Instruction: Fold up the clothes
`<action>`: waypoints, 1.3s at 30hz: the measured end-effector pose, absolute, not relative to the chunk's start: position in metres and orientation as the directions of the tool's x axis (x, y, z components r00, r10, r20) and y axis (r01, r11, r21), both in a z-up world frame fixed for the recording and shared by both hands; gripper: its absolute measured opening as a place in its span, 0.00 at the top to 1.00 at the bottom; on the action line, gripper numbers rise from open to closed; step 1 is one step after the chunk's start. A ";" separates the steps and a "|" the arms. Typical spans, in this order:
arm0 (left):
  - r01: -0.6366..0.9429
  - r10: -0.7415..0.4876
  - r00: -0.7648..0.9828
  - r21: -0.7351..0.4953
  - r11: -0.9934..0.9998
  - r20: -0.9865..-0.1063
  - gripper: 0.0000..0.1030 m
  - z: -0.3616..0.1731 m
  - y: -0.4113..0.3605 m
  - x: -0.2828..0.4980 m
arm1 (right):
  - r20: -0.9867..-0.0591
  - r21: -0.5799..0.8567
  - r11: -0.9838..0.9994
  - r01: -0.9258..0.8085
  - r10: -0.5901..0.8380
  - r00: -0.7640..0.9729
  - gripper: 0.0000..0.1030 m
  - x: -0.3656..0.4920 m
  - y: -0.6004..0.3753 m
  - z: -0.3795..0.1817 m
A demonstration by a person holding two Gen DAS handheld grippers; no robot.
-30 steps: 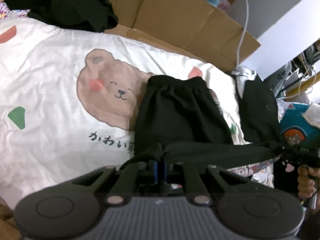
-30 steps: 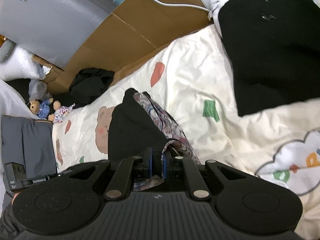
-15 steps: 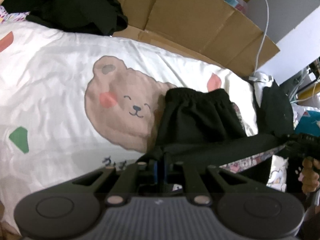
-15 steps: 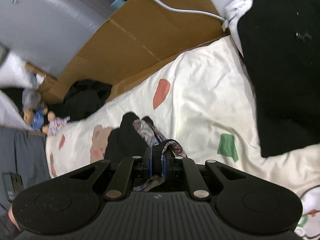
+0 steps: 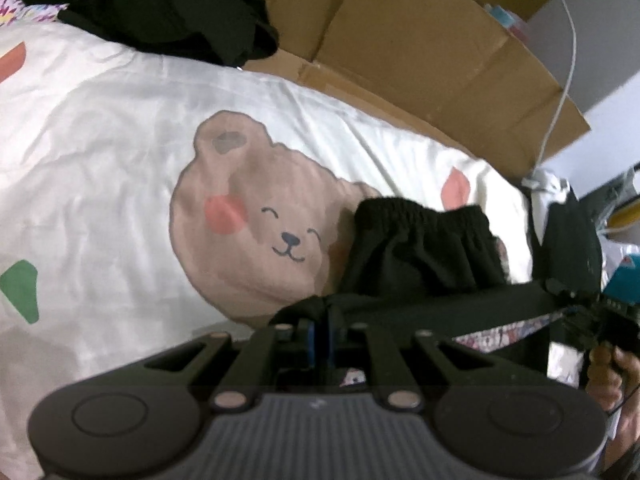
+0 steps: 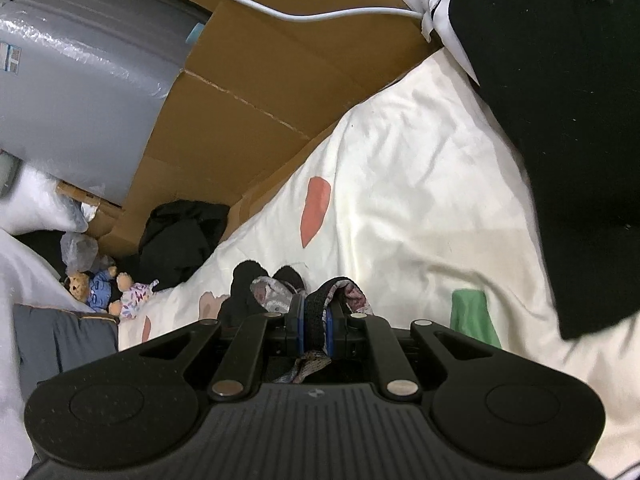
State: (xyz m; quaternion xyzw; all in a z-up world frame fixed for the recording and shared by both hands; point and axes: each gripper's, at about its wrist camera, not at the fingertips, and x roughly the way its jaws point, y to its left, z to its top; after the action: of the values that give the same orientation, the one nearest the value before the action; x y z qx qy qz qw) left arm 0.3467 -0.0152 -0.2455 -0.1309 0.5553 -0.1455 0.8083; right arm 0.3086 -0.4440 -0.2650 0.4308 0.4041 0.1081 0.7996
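Black shorts (image 5: 420,248), hem taut crosswise, apparently level, between both clamped jaws, waistband away.

Right tongs (image 6: 315,330) clamped on black shorts (image 6: 320,312) hem.

Black shorts (image 5: 424,248) with a floral lining in grey, pink and white. Cream-white bedsheet (image 5: 100,152) printed with a tan bear face (image 5: 256,228), pink cheek, plus coral and green patches. Brown cardboard (image 5: 420,60). White cable (image 6: 320,14). Silver-grey wrapped case (image 6: 80,80). Tan teddy bear (image 6: 90,288) in blue. Another black garment (image 6: 568,120) over white cloth.
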 end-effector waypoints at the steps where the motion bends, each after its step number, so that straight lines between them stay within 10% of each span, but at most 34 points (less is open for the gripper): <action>1: 0.084 -0.379 0.344 -0.374 0.924 -0.859 0.94 -0.246 -0.015 0.349 | -0.548 0.781 0.600 0.175 0.523 0.653 0.90 0.310 -0.444 -0.267; 9: 0.028 -0.401 0.346 -0.418 0.908 -0.848 0.90 -0.266 -0.010 0.356 | -0.509 0.817 0.549 0.178 0.542 0.668 0.85 0.312 -0.450 -0.280; 17: 0.101 -0.380 0.383 -0.371 0.923 -0.842 0.78 -0.246 -0.006 0.344 | -0.461 0.837 0.527 0.150 0.531 0.710 0.53 0.302 -0.465 -0.263; 39: 0.373 -0.329 0.329 -0.198 0.906 -0.885 0.51 -0.260 -0.022 0.304 | -0.658 0.409 0.904 -0.128 0.389 0.644 0.26 0.280 -0.422 -0.237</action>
State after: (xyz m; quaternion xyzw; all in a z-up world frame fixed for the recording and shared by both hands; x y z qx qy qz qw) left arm 0.3035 -0.0216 -0.2599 0.0203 0.5375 -0.2155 0.8150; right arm 0.2802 -0.4217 -0.2372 0.1649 0.3960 0.1450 0.8916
